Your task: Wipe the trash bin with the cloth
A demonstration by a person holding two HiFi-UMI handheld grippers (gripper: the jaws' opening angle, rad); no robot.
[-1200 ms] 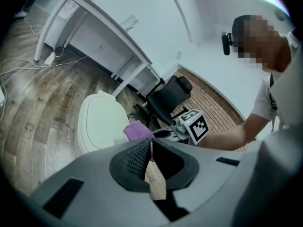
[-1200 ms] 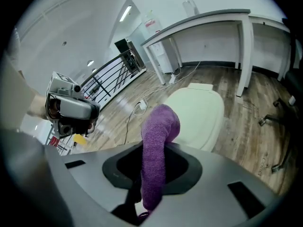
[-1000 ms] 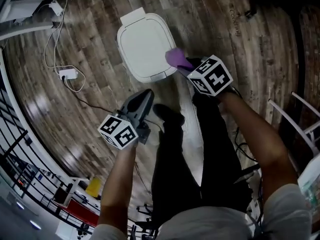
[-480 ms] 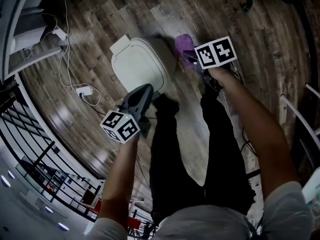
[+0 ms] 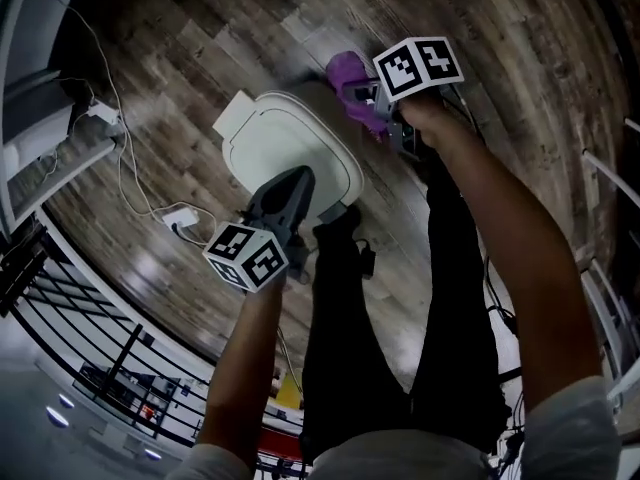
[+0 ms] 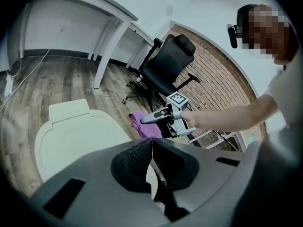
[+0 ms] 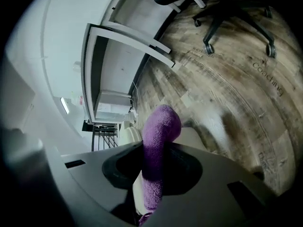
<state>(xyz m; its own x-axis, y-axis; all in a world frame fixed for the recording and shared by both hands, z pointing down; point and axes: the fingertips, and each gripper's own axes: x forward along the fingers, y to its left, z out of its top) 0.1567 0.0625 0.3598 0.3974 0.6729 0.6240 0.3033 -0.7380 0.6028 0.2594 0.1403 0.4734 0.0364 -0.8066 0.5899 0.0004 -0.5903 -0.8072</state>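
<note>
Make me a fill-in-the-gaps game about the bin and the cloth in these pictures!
The cloth clamped in the right gripper is ____ in colour.
The trash bin is not open but ____.
The left gripper has its jaws together and holds ____.
Missing words: purple; closed; nothing.

Bunched purple cloth [image 5: 347, 71] just beside the closed white trash bin [image 5: 285, 148]

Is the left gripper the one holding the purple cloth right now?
No, the purple cloth is clamped in the right gripper, while the left gripper is shut with nothing in it.
</note>
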